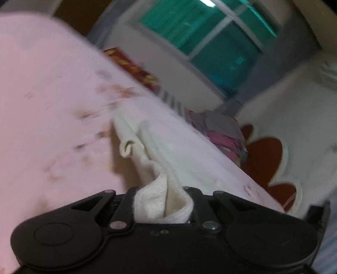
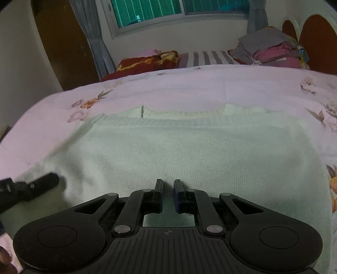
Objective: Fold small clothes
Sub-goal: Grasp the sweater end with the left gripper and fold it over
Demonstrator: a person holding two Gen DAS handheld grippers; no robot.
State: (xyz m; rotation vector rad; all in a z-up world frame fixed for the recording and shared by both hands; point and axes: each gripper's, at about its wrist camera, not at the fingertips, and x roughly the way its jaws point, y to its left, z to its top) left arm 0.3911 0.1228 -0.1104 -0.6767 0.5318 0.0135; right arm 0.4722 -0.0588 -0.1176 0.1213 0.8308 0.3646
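Note:
A cream knitted garment (image 2: 189,151) lies spread flat on the pink flowered bedspread (image 2: 189,88). My left gripper (image 1: 163,202) is shut on a bunched edge of this garment (image 1: 147,147) and lifts it off the bed; the view is tilted and blurred. The left gripper also shows at the garment's left edge in the right wrist view (image 2: 42,181). My right gripper (image 2: 168,187) hovers low over the garment's near middle, its jaws a narrow gap apart with nothing between them.
A pile of folded grey and pink clothes (image 2: 271,48) sits at the far right of the bed by the red headboard (image 2: 316,40). A red patterned cushion (image 2: 147,61) lies at the far edge under the window (image 2: 179,10). A brown wardrobe (image 2: 63,42) stands left.

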